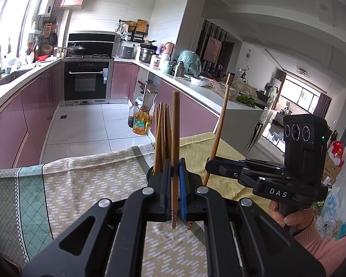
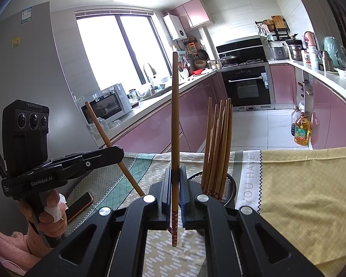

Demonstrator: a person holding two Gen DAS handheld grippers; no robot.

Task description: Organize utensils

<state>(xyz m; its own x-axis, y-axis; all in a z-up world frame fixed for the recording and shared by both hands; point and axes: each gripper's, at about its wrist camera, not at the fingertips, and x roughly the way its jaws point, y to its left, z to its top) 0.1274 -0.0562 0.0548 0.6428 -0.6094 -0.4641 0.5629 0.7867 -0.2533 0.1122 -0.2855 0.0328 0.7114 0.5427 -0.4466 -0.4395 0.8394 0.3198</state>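
Left gripper [image 1: 174, 180]: clamped on one upright brown wooden chopstick [image 1: 175, 138].
Right gripper [image 2: 174, 184]: pinching another brown chopstick [image 2: 174, 124].
Black mesh holder [image 2: 228, 184]: just ahead-right, holding bundled chopsticks [image 2: 218, 147].

Brown chopsticks [image 2: 219, 143] all round, the one clamped in the right tool [image 2: 174, 182] showing a red, white-flecked end. Both tools black with blue pads — the left tool [image 1: 175, 177] too. Black mesh holder [image 2: 228, 184]. Desk cloth [image 2: 299, 196]: mustard diamond weave on the right, teal lattice at left, white dashes between. Pink sleeve [image 1: 329, 242].
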